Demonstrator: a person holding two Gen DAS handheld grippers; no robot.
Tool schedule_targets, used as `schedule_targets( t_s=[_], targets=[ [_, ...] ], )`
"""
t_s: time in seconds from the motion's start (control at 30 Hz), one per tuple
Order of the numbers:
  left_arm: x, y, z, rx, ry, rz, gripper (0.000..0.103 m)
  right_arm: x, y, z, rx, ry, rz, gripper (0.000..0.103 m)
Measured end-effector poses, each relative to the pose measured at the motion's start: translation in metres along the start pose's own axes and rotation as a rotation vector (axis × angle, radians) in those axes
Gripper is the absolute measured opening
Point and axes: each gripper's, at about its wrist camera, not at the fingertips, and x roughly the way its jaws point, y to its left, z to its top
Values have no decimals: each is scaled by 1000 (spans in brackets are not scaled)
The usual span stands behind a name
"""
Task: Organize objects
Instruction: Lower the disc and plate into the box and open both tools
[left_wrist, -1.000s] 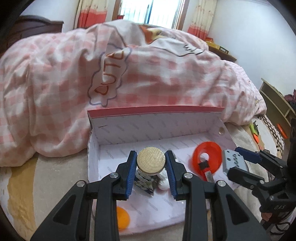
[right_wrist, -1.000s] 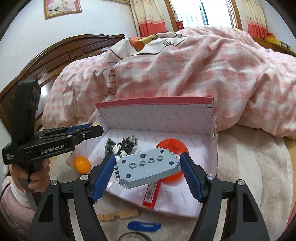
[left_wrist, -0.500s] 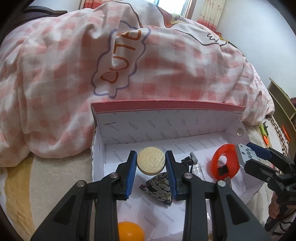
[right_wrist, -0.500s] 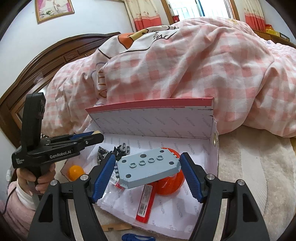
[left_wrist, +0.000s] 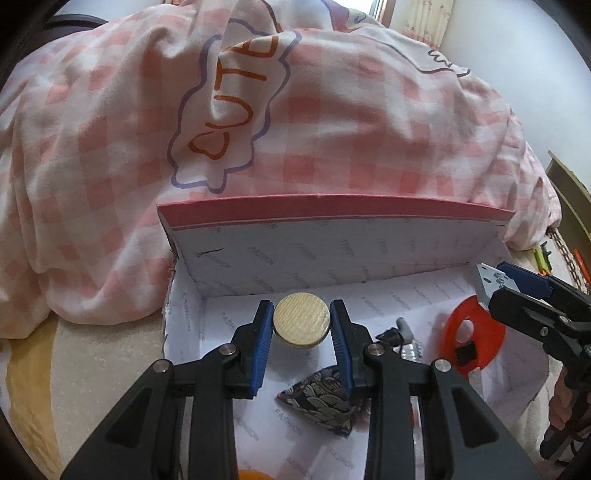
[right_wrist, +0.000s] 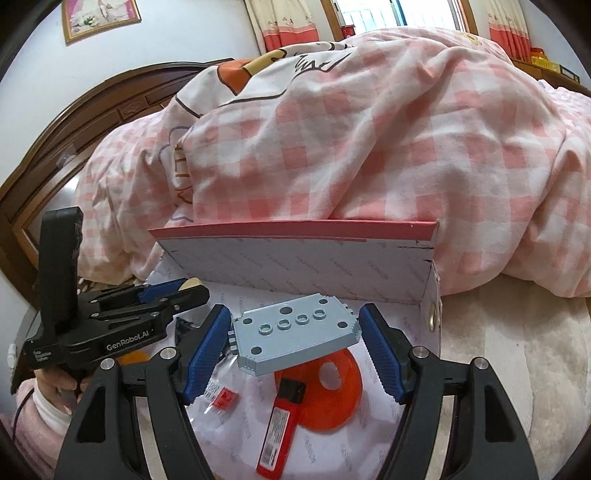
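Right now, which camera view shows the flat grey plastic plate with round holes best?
The right wrist view: the grey plate fills the centre, whole top visible, clamped in the right gripper. The left wrist view shows only its corner.

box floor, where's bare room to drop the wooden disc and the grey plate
Bare lining lies in the box's back left corner, under the wooden disc held in the left tongs. The right half is crowded: orange ring, red pack, patterned pouch. The grey plate in the right tongs hangs over the ring.
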Motion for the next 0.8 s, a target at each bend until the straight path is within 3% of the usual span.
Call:
schedule_targets(
  t_s=[0.23,0.8],
  targets=[
    [9,-4,0,3,14,26,30,16,6,1,-47,8,-74,73],
    [22,-13,2,8,46,43,34,25,14,0,-100,8,-151,74]
  ],
)
